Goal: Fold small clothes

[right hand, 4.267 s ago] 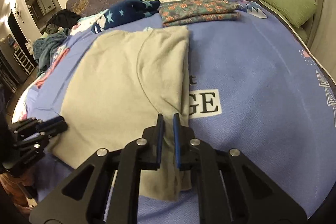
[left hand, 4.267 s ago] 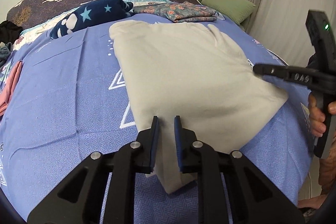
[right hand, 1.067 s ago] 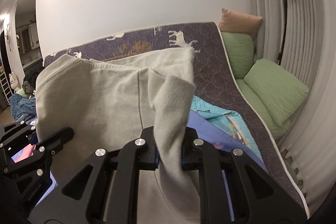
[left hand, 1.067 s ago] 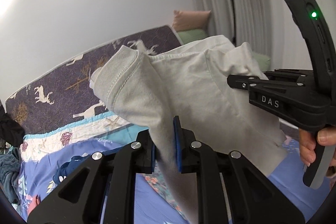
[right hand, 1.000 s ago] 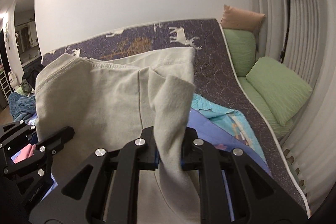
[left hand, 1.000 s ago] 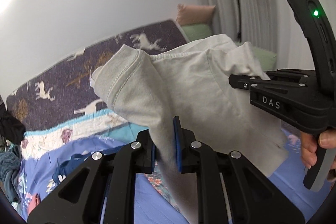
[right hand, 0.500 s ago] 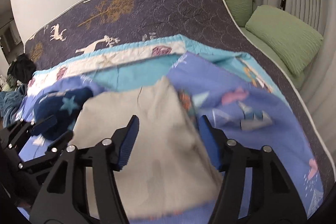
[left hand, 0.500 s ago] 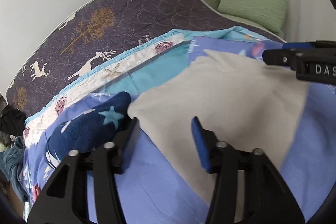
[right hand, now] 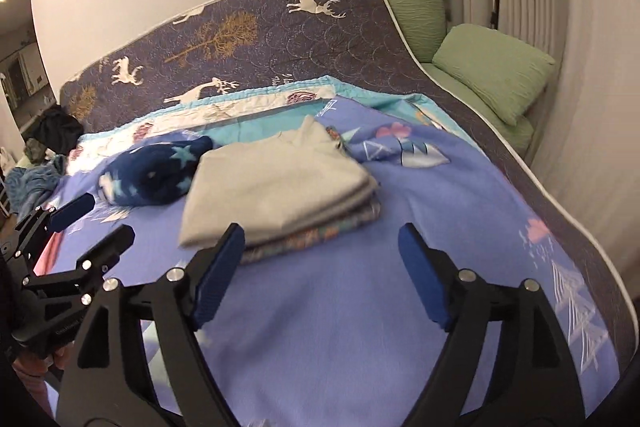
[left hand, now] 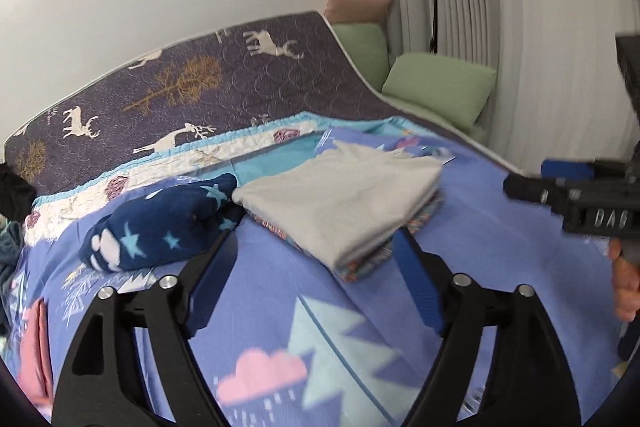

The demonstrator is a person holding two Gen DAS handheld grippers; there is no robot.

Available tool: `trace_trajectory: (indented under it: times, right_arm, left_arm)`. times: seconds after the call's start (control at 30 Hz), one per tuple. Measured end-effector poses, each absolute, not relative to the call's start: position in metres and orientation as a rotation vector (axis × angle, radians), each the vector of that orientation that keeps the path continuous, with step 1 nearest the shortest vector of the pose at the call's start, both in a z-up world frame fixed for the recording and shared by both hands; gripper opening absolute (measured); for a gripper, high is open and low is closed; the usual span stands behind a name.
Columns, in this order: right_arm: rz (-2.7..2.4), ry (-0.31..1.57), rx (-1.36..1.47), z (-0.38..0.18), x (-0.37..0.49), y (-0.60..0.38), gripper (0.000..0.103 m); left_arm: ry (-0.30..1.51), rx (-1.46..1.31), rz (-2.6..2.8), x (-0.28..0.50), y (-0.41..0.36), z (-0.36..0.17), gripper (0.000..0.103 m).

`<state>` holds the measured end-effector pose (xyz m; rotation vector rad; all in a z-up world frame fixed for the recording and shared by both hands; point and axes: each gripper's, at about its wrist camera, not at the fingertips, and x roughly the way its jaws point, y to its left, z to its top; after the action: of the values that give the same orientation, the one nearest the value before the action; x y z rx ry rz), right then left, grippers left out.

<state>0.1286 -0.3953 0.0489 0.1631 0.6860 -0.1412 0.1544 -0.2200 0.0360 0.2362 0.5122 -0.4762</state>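
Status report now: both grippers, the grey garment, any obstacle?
Left gripper, right gripper: jaws opening, nothing between. Grey garment folded, resting on patterned stack. No obstacle.

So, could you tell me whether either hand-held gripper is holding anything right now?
Nothing: the left hand-held gripper and right hand-held gripper are opening, empty; the grey garment lies folded on the pile.

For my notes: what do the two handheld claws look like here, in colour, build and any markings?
Both are matte black plastic with cut-out triangular arms, silver screw heads and ribbed blue pads. The left claw and right claw match. In the left view, the right claw's side carries raised lettering reading roughly "DAS", though it is blurred.
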Motion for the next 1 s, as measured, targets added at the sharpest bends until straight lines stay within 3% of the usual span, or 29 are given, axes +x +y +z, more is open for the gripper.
trace_trajectory:
  times: [0.1,0.2,1.0]
  right_arm:
    - [-0.118,0.691,0.127,0.055,0.096,-0.38,0.085]
    - [-0.135,0.68,0.095,0.06,0.067,-0.367,0.086]
    - [-0.175,0.593,0.017,0.085,-0.095,-0.287,0.088]
  left_arm:
    - [0.508,0.193,-0.472,0.121,-0.205,0.047,0.086]
    - [0.497,0.182,-0.47,0.089,-0.192,0.056,0.097]
    - [0.437,0.117,-0.406,-0.051,-0.12,0.063,0.098]
